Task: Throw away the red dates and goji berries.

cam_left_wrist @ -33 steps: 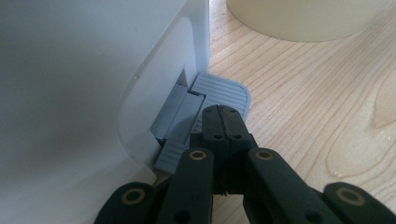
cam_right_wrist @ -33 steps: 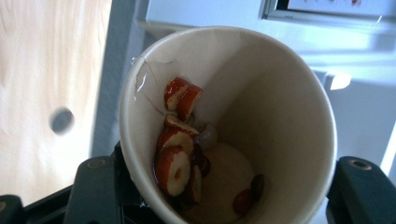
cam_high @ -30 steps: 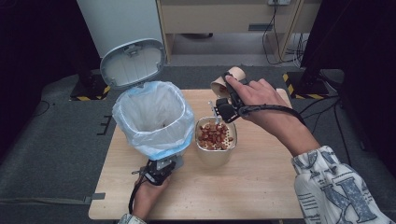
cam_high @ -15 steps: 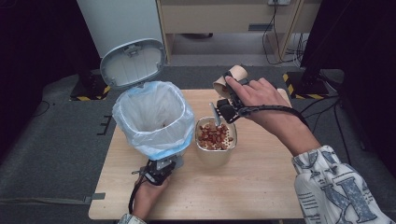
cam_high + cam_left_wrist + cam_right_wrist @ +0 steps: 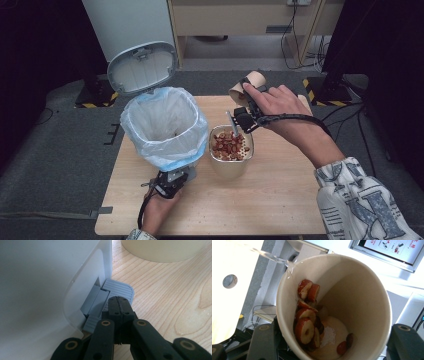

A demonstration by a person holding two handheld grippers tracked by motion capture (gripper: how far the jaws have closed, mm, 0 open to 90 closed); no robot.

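Change since the earlier frames: none to note; your hands, the paper cup and the bowl sit as they did.
Right gripper (image 5: 241,119): you hold it tilted above the bowl, jaws clamped on the paper cup (image 5: 332,307).
Paper cup: tipped on its side, sliced red dates (image 5: 306,315) clinging inside.
Bowl (image 5: 231,150): on the table (image 5: 280,200), just right of the bin, full of date slices.
Left gripper (image 5: 119,305): jaws pressed together, empty, tips on the grey pedal (image 5: 117,288).
Pedal bin (image 5: 162,127): lid up, lined with a blue-edged bag.
Hidden: the bin hides the left jaw tips in the high view; whether dates are falling, you cannot tell.
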